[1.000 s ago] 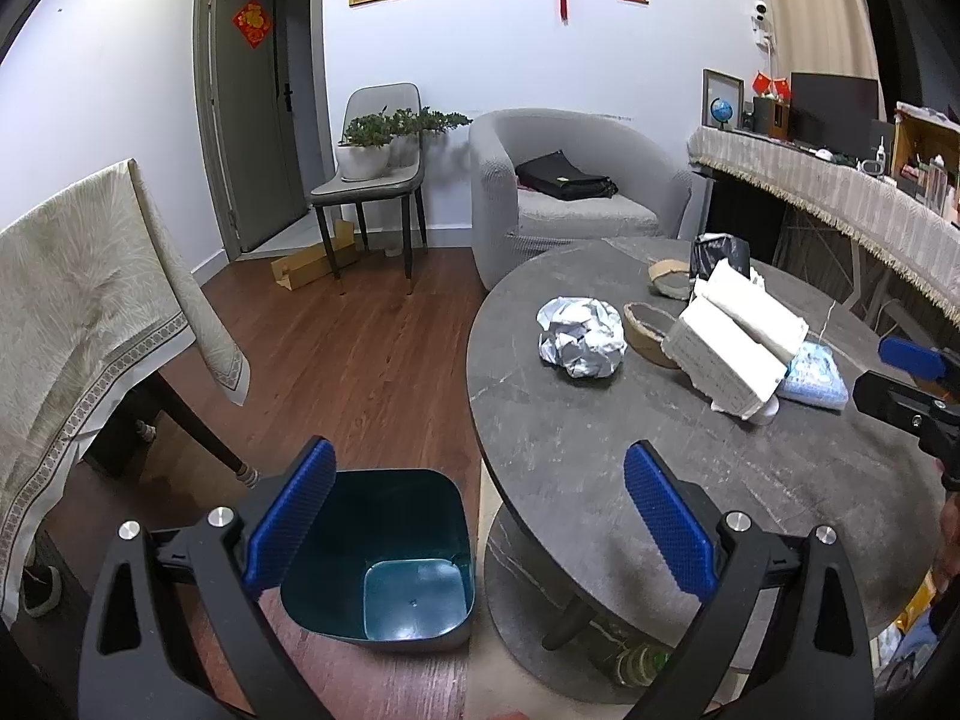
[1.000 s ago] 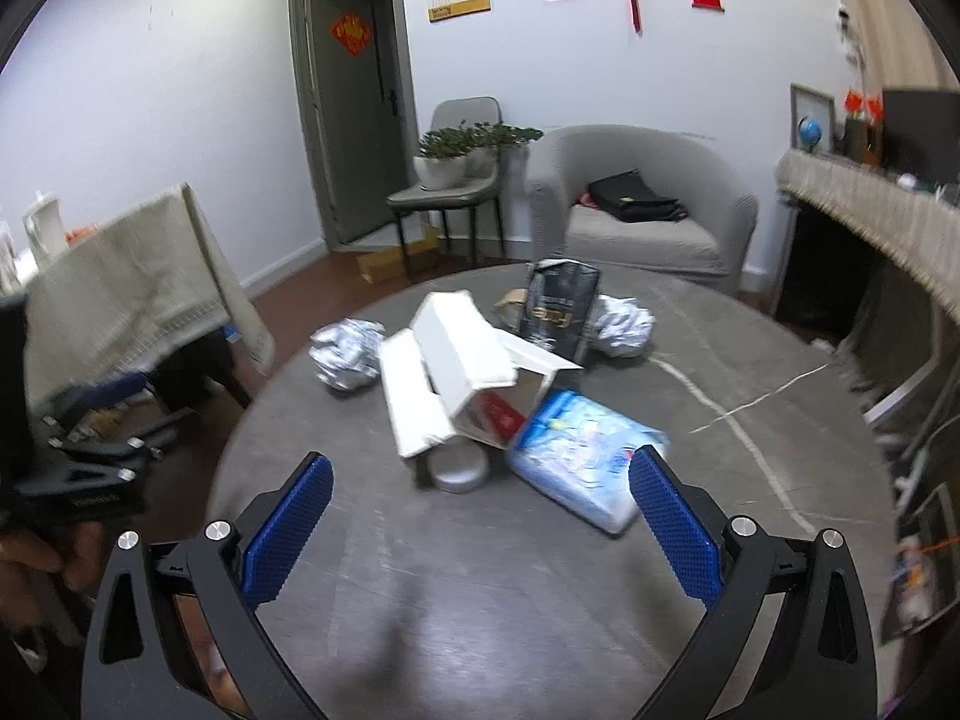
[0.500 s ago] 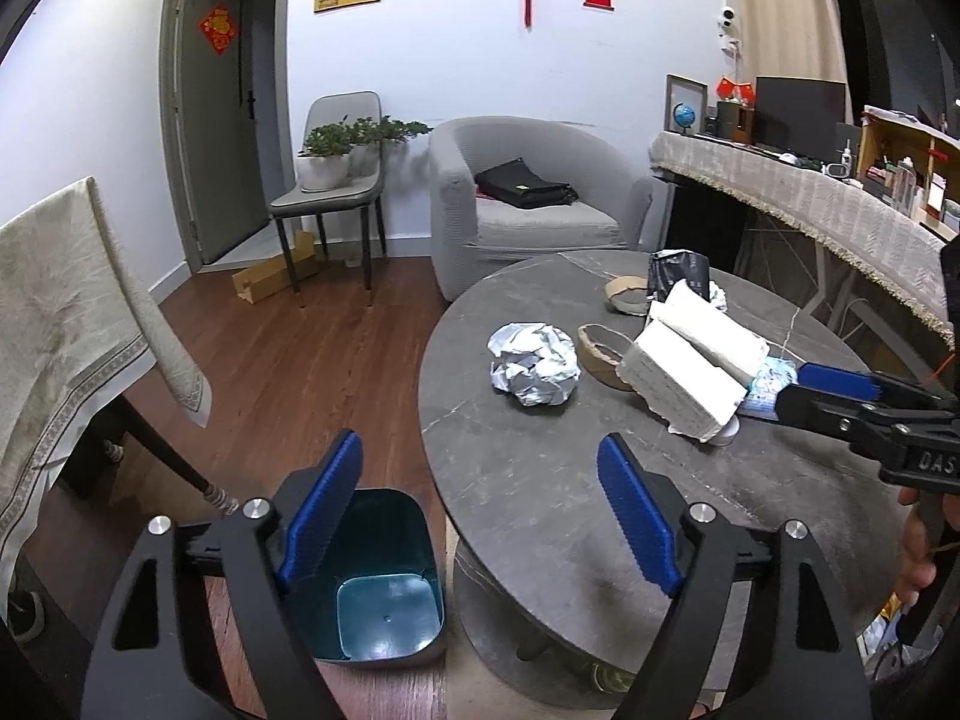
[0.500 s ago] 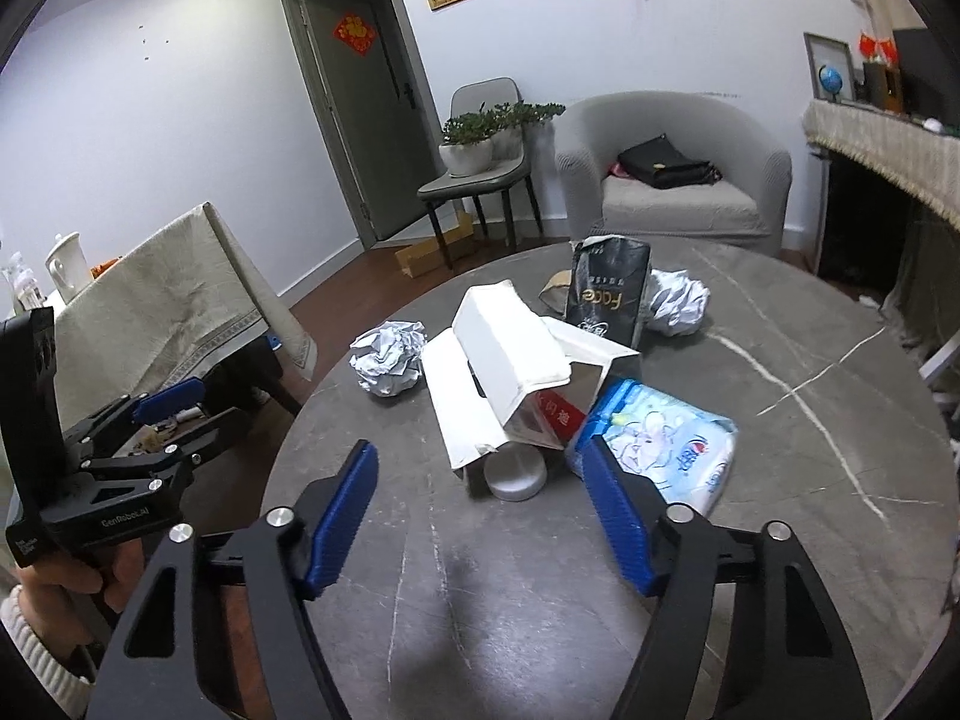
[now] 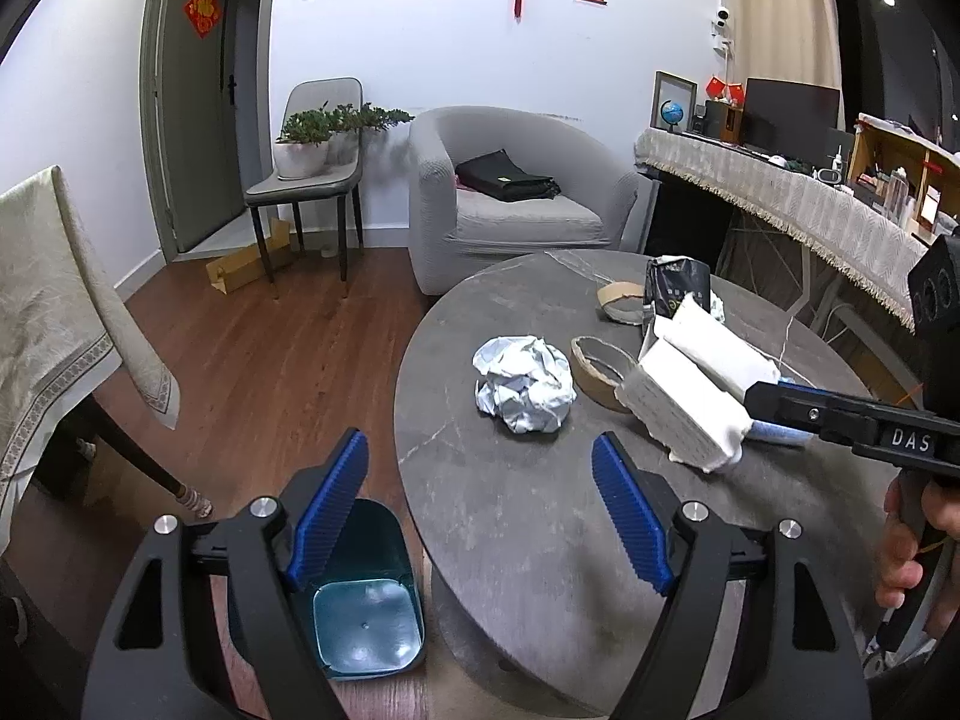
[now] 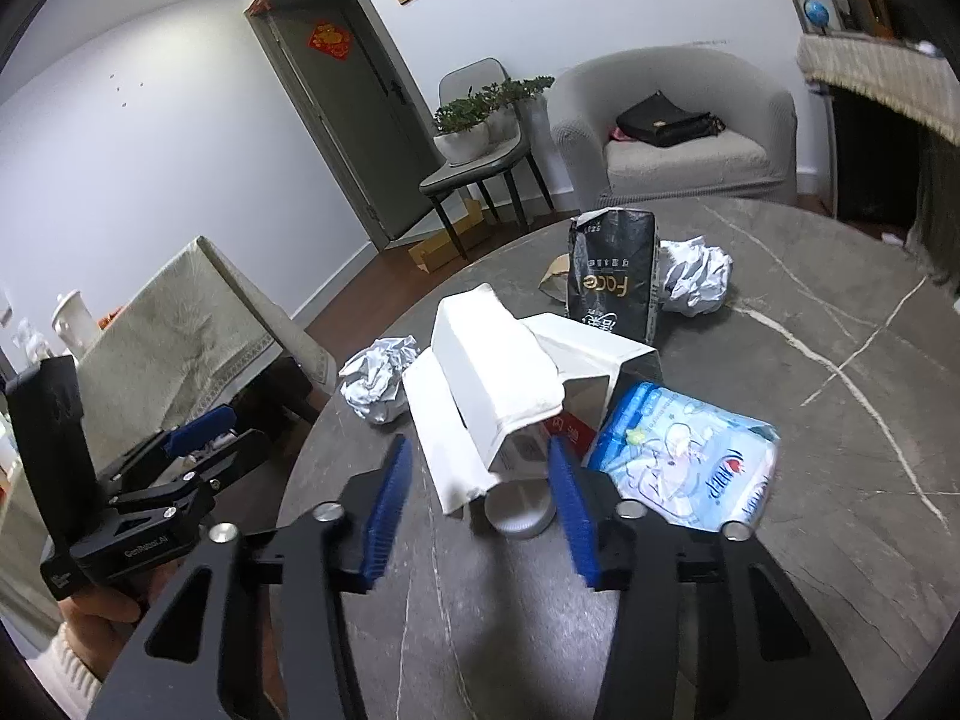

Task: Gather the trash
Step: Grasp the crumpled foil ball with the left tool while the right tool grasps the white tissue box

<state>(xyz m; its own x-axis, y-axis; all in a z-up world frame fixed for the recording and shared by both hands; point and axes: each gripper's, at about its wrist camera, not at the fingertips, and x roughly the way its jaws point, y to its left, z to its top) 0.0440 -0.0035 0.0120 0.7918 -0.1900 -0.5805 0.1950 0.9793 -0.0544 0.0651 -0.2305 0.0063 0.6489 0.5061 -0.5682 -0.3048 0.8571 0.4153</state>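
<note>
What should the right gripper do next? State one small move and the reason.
Probably ease the right gripper forward. Its jaws have just been closing, yet its pads do not press on the white carton, whose open end is just ahead of them.

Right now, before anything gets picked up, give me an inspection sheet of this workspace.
Surface: round grey marble table, trash clustered mid-table.
Job's things: white carton lying open over a small lid; crumpled foil ball; second foil ball; black bag upright; cardboard ring; blue tissue pack.
Bin: teal bin on the floor beside the table.
Clutter: nothing seen beyond the trash.
Grippers: left tongs open, nothing between; right tongs have just been closing around the carton's end, not pressing.
Cables: nothing seen.
Surroundings: armchair, chair with plants, draped table.
</note>
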